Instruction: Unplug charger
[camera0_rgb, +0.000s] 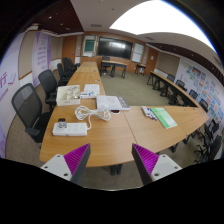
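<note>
A white power strip lies on the near left part of the wooden table, with a white cable coiling off toward a small white charger block near the table's middle. My gripper is open and empty, its two purple pads spread wide apart. It hovers off the table's near edge, well short of the power strip, which is ahead and to the left of the fingers.
A white box and papers lie further along the table. A green-covered booklet lies on the right wing. Black office chairs stand along the left side. A screen hangs on the far wall.
</note>
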